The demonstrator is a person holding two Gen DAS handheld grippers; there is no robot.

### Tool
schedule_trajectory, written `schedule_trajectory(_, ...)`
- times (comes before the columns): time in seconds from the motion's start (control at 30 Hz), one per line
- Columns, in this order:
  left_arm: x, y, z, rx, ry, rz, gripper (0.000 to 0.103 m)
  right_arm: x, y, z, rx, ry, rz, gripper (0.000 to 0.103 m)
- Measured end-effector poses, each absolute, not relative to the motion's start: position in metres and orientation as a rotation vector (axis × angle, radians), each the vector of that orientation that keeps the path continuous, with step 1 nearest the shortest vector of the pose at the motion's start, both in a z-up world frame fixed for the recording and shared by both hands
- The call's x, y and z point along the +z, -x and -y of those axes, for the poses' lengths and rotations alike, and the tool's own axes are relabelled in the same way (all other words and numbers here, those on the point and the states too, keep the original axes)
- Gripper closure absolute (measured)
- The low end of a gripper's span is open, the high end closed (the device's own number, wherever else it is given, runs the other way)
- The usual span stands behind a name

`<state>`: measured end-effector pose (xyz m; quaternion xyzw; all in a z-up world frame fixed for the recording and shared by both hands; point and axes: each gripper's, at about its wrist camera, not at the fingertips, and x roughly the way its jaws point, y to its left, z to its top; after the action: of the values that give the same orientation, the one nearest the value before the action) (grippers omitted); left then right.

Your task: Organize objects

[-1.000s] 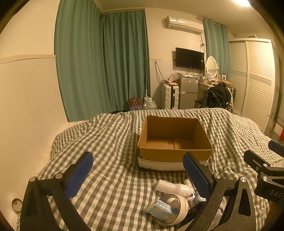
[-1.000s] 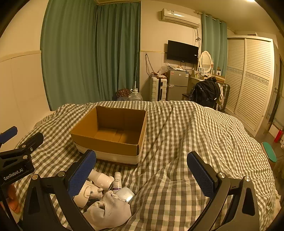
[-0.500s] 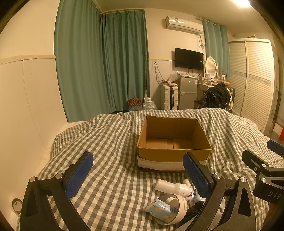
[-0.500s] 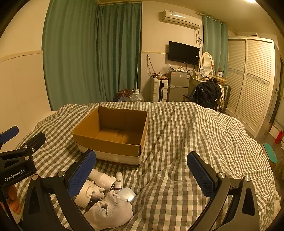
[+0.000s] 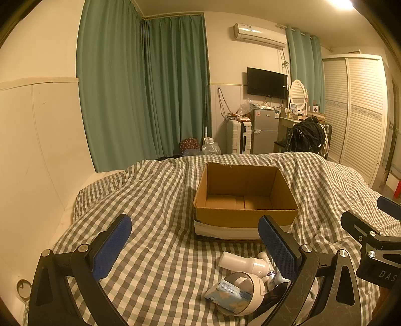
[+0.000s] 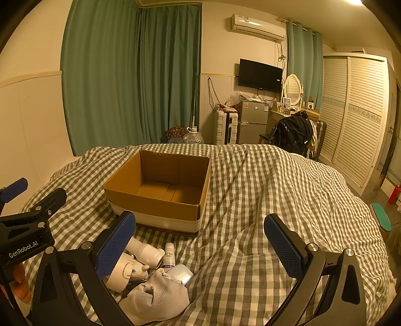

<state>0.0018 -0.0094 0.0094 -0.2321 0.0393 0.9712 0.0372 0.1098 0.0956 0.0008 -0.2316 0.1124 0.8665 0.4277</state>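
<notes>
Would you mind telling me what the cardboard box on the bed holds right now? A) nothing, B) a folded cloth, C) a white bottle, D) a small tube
A: the cardboard box shows only its bare bottom flaps, while the white bottle and cloth lie on the bedspread in front of it.

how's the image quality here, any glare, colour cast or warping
Left wrist view: strong yellow-orange cast, ceiling light blown out at the top edge, fisheye bending the curtains and wardrobe. Right wrist view: same warm cast, dark corner vignetting, cardboard box sharp, near left claw slightly soft.
</notes>
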Motion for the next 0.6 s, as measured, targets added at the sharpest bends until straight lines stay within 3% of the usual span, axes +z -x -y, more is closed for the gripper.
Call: schedule_trajectory(0.6,0.0068,-0.0072,0.0105,2.948,0.693,-0.124,0.0,0.0009,-0.1082,-0.0891,2.16,0.573,-0.283,0.0)
